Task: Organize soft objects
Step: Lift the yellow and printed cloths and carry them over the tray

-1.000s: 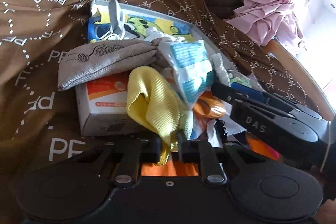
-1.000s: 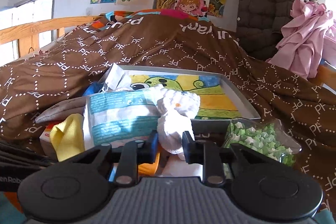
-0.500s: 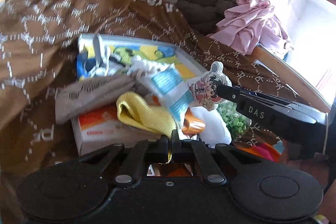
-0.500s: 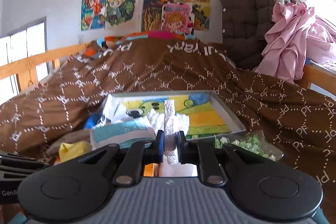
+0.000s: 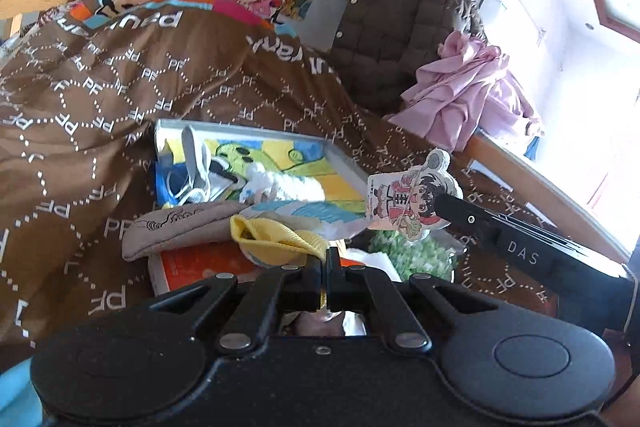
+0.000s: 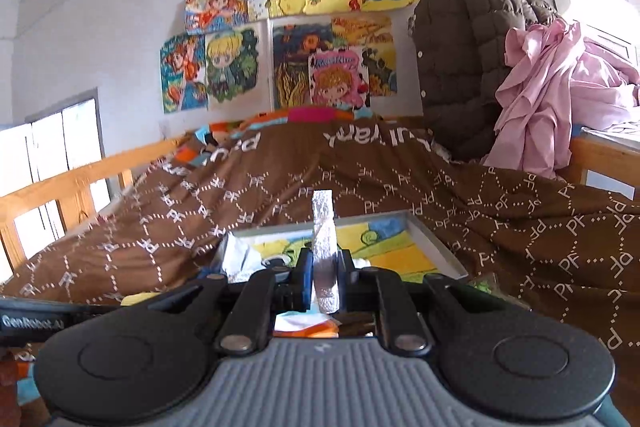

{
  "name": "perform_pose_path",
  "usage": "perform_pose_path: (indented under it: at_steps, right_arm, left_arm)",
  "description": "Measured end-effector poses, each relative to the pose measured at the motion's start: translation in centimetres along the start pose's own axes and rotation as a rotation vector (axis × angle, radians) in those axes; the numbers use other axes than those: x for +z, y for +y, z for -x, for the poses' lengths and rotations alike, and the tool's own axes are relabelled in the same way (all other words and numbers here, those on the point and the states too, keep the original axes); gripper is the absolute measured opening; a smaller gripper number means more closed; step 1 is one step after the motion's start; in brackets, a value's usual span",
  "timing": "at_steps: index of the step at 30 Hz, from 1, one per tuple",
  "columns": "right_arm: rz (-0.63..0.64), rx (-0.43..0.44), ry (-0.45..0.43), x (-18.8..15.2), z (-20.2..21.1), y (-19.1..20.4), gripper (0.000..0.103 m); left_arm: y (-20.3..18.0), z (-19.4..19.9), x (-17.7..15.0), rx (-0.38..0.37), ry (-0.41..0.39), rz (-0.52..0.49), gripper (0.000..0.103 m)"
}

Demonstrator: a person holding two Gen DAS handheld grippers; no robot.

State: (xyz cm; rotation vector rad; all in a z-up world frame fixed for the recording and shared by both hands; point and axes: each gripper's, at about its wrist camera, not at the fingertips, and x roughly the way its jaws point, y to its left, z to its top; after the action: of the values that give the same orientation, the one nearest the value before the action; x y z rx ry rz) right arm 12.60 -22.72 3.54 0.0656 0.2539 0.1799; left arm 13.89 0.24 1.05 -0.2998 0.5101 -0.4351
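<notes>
We are in a home bedroom, likely a child's: a wooden-railed bed (image 6: 80,183) lies under a brown quilt printed with white "PF" letters (image 6: 520,227), bright hand-coloured cartoon drawings (image 6: 280,55) are taped across the white wall, and a dark brown quilted jacket (image 6: 464,67) hangs beside a rumpled pink cloth (image 6: 552,87).

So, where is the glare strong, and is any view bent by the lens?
Left wrist view: the window at right is blown out white. Right wrist view: light is more even, only the window at left is bright. Both views: fisheye curve, dark corners.
</notes>
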Motion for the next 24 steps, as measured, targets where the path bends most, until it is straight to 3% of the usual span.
perform_pose_path:
  at_steps: [4, 17, 24]
  right_arm:
    - [-0.002, 0.014, -0.016, 0.3, 0.5, -0.2, 0.014]
    - [-0.01, 0.045, -0.044, 0.5, 0.2, -0.2, 0.014]
    - [-0.022, 0.045, -0.055, 0.6, -0.2, -0.5, 0.014]
  left_arm:
    - [0.1, 1.3, 0.8, -0.038, -0.009, 0.033, 0.001]
    - [-1.6, 3.9, 3.0, -0.156, -0.1, -0.028, 0.001]
    - [-2.4, 2.7, 6.8, -0.179, -0.124, -0.092, 0.001]
